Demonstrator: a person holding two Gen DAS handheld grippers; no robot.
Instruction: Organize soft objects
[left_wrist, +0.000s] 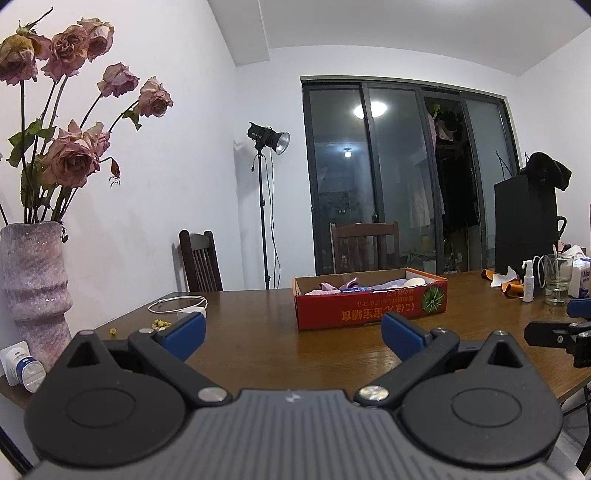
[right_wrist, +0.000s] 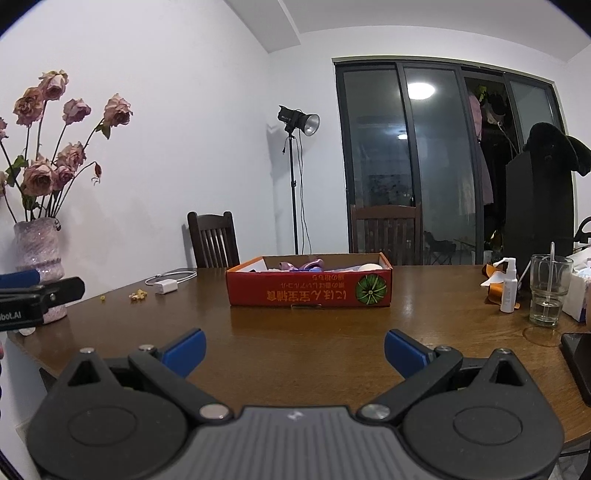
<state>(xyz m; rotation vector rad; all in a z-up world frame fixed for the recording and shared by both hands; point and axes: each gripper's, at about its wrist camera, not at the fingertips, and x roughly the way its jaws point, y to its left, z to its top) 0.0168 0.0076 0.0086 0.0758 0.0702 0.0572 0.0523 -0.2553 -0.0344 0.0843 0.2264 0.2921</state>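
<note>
Looked like both grippers parked at the near edge of the surface (right_wrist: 314, 332), pointed toward the red box (right_wrist: 309, 286).

Left gripper (left_wrist: 293, 332): spread wide, nothing between the blue pads. Right gripper (right_wrist: 295, 350): same deal, wide open and empty. Also caught each in the other's view, the right gripper's tip at the far right of the left view and the left gripper's at the far left of the right view, so side by side.

Box sat straight ahead of the right gripper, ahead and a bit to the right of the left one, long side running left-right across both views. Probably a fairer line for the right gripper, though neither was close.

Inside the box: soft stuff (left_wrist: 349, 284), a purple-pink fabric piece, something pale blue, a cream rounded thing toward the right end. Couldn't make out more below the rim. No soft item spotted loose on the surface near the grippers, so could fit either stuff already tidied in, or stuff waiting to be pulled out and sorted.
</note>
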